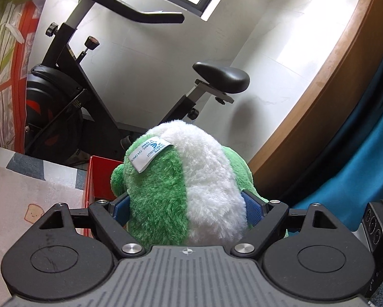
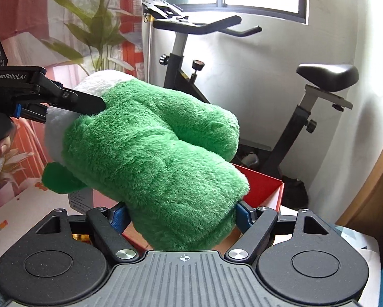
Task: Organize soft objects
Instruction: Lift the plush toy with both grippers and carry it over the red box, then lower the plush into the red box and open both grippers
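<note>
Green-and-white plush toy (image 2: 150,153) was held aloft by left gripper (image 1: 188,204) and right gripper (image 2: 181,212), each clamped wide on it | above red box (image 2: 263,186) near tabletop edge | not yet stowed

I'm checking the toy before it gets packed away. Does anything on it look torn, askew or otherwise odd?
No damage shows. The green and white plush toy is gripped by both the left gripper and the right gripper, above the red box. Its white sewn-in label sticks out flat, which is normal.
</note>
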A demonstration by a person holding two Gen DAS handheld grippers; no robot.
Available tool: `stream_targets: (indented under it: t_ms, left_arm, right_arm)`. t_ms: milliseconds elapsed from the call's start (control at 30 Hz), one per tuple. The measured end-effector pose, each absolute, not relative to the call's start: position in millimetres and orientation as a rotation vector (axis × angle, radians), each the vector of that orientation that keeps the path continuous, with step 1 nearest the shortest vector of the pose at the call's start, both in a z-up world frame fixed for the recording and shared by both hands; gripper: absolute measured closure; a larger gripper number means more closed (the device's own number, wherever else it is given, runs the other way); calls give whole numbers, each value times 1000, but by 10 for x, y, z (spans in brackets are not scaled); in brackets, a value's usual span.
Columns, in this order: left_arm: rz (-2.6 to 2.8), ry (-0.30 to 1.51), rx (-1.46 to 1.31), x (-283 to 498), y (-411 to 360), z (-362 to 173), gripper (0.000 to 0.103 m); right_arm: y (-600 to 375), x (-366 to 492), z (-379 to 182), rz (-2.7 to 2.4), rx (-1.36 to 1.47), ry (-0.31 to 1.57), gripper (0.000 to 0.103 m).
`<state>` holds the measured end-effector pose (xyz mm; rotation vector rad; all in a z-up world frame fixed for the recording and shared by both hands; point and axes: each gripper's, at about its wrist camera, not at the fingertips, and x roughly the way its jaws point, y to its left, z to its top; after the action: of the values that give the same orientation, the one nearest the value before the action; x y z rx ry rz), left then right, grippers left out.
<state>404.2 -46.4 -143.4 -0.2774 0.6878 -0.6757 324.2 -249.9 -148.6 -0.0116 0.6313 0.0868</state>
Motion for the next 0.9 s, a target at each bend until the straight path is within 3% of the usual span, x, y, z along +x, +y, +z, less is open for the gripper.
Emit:
stream_targets:
  t_ms: [267, 500, 700, 833, 900]
  left_arm:
    - [-617, 842, -270, 4814, -726, -2011, 17]
    - [-603, 894, -173, 5026, -799, -2240, 17]
    - [-596, 916, -47, 5053, -842, -2282, 26]
    - [-567, 919, 26, 5026, -907, -2311, 39]
    - [-562, 914, 40, 5021, -903, -2316, 40]
  right_arm:
    - [-2762, 3942, -2056, 67, -3, 798, 27]
    - [-2647, 4284, -2357, 39, -89, 926, 26]
    - [-2574, 4388, -2543, 12, -118, 1003, 25]
    - [-2508, 4442, -2638, -13, -145, 1049, 23]
    - [-2477, 4441, -2650, -9, -155, 1058, 21]
